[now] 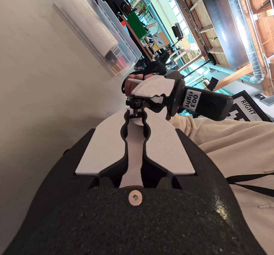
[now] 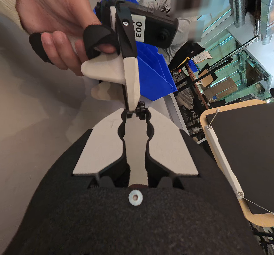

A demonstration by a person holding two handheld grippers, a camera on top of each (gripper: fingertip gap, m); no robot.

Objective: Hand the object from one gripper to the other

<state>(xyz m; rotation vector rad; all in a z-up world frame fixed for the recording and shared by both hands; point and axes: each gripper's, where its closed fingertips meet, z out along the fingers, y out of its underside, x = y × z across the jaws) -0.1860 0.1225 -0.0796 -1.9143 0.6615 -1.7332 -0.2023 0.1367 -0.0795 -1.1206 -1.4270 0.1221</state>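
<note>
The object is a small black star-knob screw [image 1: 134, 103] with a threaded metal shaft. In the left wrist view my left gripper [image 1: 135, 113] has its jaws closed in on the shaft, just below the knob. My right gripper [image 1: 139, 99] comes in from the right and its tips clamp the knob. In the right wrist view the screw [image 2: 140, 111] lies crosswise between the tips of my right gripper [image 2: 135, 113]. My left gripper [image 2: 131, 108] comes down edge-on from above onto the threaded end. Both grippers hold the screw in the air above the table.
A clear plastic bin [image 1: 96, 30] with a white roll inside stands on the pale table [image 1: 37, 84]. Blue bins [image 2: 152, 76] sit behind the left gripper. A black board with a wooden rim [image 2: 244, 151] is at the right. A hand [image 2: 59, 18] holds the left gripper. My two grippers' fingertips are within a few centimetres of each other.
</note>
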